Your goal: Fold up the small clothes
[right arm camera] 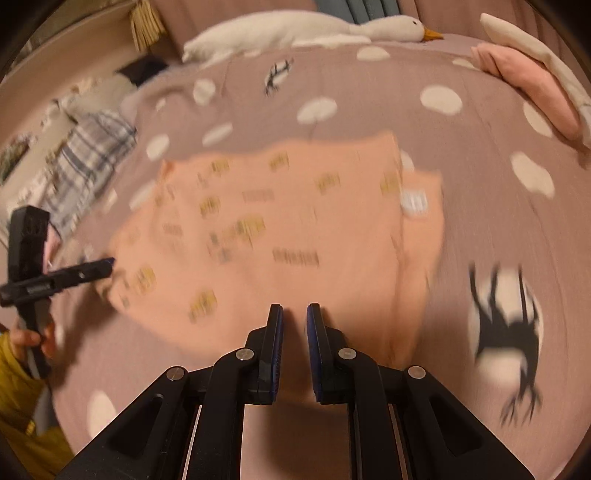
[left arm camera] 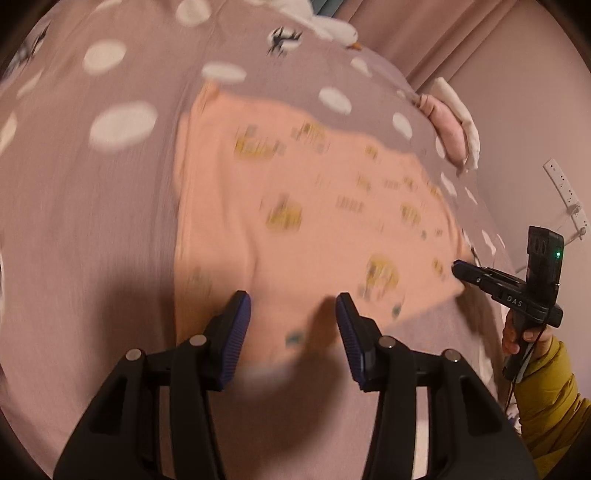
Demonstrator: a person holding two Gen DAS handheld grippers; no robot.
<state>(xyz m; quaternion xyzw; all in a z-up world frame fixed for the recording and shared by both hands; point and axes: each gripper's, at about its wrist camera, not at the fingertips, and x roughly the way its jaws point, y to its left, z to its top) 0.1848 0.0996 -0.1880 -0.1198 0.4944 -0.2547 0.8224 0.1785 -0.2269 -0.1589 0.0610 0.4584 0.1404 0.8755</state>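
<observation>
Mauve spotted bed [right arm camera: 461, 155], peach garment [right arm camera: 288, 229], goose plush [right arm camera: 295, 31], pink clothes [right arm camera: 524, 81]

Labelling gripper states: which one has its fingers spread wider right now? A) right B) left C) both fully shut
B: the left gripper shows a broad gap between its fingers over the peach garment, while the right gripper shows only a thin slit.

Goose plush [right arm camera: 314, 27], spotted bedspread [right arm camera: 480, 229]
</observation>
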